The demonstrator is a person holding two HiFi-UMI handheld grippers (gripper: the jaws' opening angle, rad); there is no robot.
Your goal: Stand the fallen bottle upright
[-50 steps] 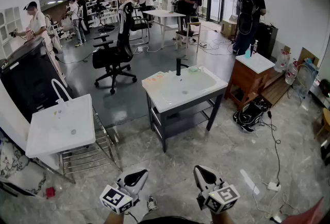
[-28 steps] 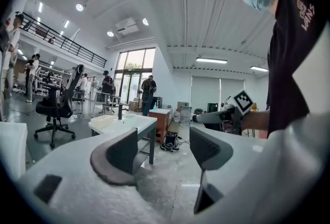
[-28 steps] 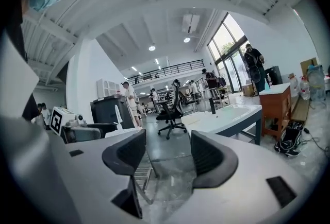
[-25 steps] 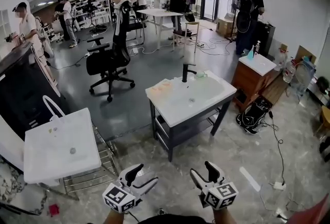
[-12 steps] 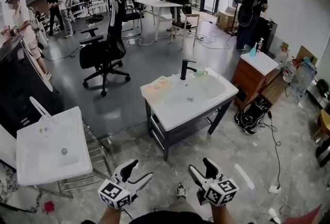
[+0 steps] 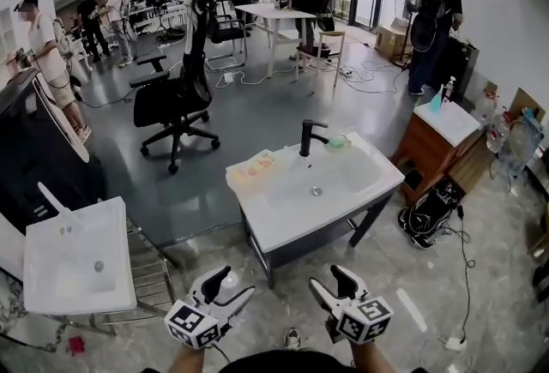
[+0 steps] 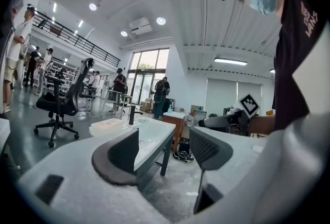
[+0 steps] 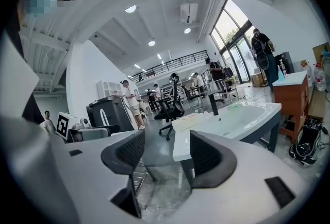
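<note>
Left gripper view: ribbed dark tongs (image 7: pixel 164 147) (apart)

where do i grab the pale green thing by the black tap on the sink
Probably take the pale green thing across its short width, near its middle, coming from the sink's near edge with the right gripper. It lies low and flat, and the black tap stands close beside it. Cap or neck is too small to tell.

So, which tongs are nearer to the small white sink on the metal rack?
Left. In the head view the left tongs are just right of the small white sink, apart from it; the right tongs are farther right, past the left ones.
</note>
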